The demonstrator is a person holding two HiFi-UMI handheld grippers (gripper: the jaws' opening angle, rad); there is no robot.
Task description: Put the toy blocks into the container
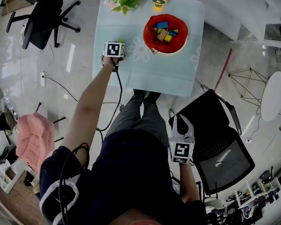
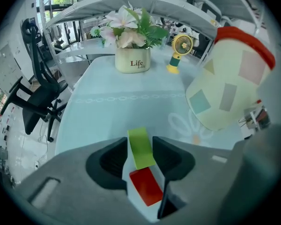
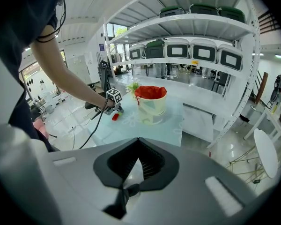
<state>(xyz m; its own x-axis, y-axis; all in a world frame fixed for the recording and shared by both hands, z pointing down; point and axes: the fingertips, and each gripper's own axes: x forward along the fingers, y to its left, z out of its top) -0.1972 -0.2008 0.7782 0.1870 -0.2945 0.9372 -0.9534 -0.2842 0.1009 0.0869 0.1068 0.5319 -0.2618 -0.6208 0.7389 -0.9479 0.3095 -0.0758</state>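
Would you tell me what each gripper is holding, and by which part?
Left gripper: green block, clamped by its two side faces. Right gripper: nothing, jaws shut.

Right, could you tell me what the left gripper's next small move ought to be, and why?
Probably lift straight up. The left gripper looks pinched on the green block; the red block lies deeper between its jaws, so dragging sideways might knock it. The container stands to the right.

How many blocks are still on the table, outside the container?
2: a green block between the fingers of the left gripper, and a red block deeper between them. Others may hide under the gripper.
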